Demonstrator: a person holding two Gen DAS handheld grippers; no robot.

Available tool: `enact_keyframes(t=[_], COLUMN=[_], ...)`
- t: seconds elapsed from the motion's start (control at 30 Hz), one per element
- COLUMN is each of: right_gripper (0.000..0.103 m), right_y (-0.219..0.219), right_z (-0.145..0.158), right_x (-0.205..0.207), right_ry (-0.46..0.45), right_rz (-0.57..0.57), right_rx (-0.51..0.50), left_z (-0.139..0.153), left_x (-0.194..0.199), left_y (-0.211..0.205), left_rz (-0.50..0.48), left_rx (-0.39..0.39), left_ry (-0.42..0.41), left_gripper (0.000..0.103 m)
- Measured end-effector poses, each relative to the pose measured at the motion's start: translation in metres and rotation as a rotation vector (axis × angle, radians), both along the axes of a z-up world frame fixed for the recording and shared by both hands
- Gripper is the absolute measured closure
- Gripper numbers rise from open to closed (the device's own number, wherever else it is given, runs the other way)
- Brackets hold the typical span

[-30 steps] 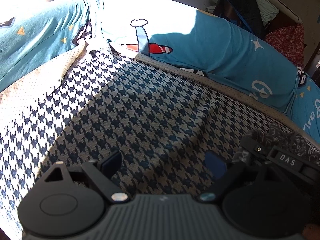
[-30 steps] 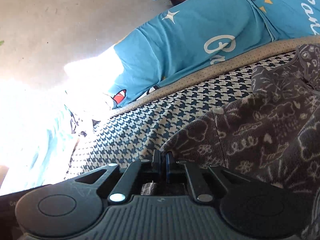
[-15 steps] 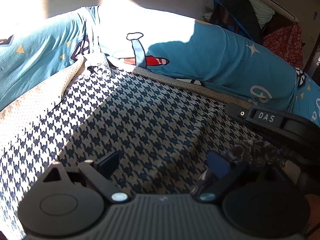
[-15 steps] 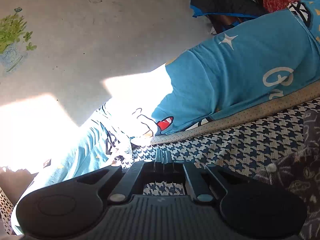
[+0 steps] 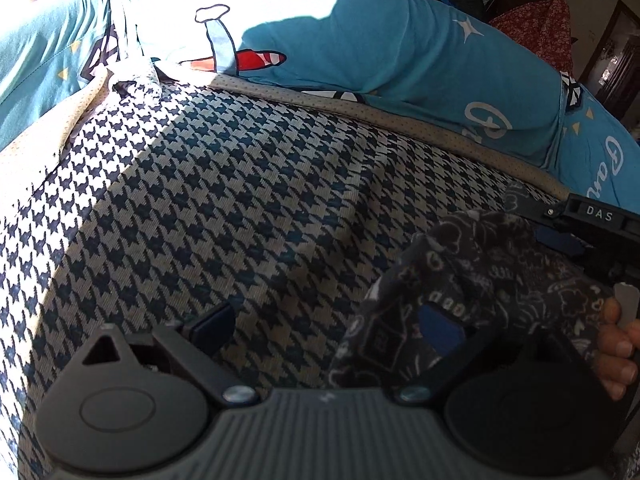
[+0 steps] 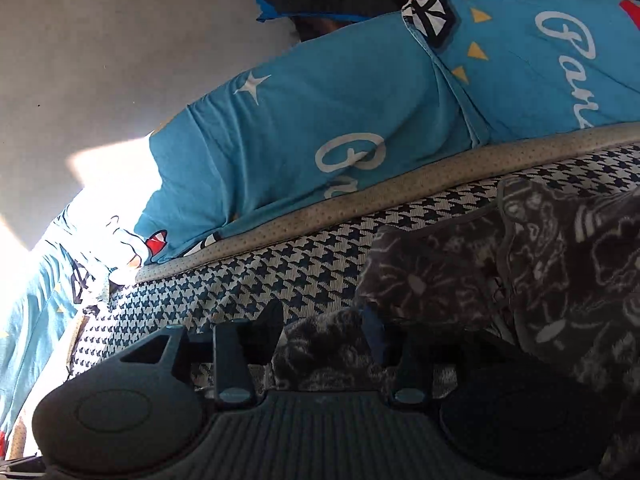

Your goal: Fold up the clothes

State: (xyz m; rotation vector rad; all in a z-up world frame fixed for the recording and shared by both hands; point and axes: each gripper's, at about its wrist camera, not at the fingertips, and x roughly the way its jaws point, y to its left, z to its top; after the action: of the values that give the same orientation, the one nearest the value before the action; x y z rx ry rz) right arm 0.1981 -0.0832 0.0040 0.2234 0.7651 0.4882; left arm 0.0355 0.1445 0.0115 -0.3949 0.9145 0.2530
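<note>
Left gripper (image 5: 324, 328) is hovering low over the houndstooth sheet (image 5: 240, 208) with its jaws standing wide apart; its left finger is resting over bare sheet, while its right finger is sitting against a raised fold of the dark printed garment (image 5: 480, 280), though nothing is pinched between the two; the right gripper (image 5: 592, 220) is showing at the right edge of the left wrist view, marked with the letters DAS, lying just beyond the same garment; a hand (image 5: 618, 344) is peeking in at the lower right, fingers curled round a handle.

Right gripper (image 6: 324, 336), seen from its own camera, is lying close to the sheet (image 6: 256, 280) with its jaws parted; a bunched edge of the dark printed garment (image 6: 560, 260) is sitting between the fingers, but they are not pressing on it; the rest of the garment is heaped to the right, lying crumpled on the bed.

Beyond the sheet a beige dotted border (image 6: 360, 196) is running along the mattress edge; a teal blanket (image 5: 400, 52) with white lettering, stars and a red and white cartoon figure is lying bundled behind it; strong sunlight is falling across the far left of the bed; a pale wall (image 6: 120, 60) is rising behind; a red floral cloth (image 5: 536, 24) is showing in the far corner.
</note>
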Motion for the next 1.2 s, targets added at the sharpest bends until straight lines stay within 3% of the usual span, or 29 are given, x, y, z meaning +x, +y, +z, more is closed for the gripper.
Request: enact_keyframes(t=[0.2, 0.4, 0.67, 0.73, 0.87, 0.97, 1.07, 1.2], right_gripper=[0.046, 0.032, 0.031, 0.035, 0.066, 0.077, 0.088, 0.091], right_y=[-0.02, -0.009, 0.016, 0.019, 0.02, 0.016, 0.01, 0.003], right_z=[-0.007, -0.01, -0.022, -0.021, -0.021, -0.019, -0.014, -0.003], right_x=[0.01, 0.013, 0.018, 0.018, 0.017, 0.018, 0.018, 0.017], right_ry=[0.037, 0.028, -0.015, -0.026, -0.064, -0.075, -0.088, -0.11], right_rz=[-0.035, -0.027, -0.034, -0.033, -0.031, -0.018, -0.021, -0.034], right_rx=[0.011, -0.013, -0.171, -0.205, -0.281, -0.278, -0.242, -0.172], left_z=[-0.008, -0.009, -0.02, -0.024, -0.027, -0.029, -0.032, -0.031], left_x=[0.012, 0.03, 0.045, 0.049, 0.052, 0.054, 0.056, 0.058], left_y=[-0.005, -0.023, -0.052, -0.054, -0.057, -0.059, -0.06, -0.063], left_rz=[-0.028, -0.092, -0.206, -0.214, -0.235, -0.254, -0.257, -0.253], left_rx=[-0.005, 0.013, 0.063, 0.059, 0.046, 0.027, 0.006, 0.044], left_ry=[-0.024, -0.068, -0.071, -0.06, -0.057, -0.054, -0.049, -0.043], left_gripper=[0.005, 0.005, 0.001, 0.001, 0.002, 0.02, 0.052, 0.076])
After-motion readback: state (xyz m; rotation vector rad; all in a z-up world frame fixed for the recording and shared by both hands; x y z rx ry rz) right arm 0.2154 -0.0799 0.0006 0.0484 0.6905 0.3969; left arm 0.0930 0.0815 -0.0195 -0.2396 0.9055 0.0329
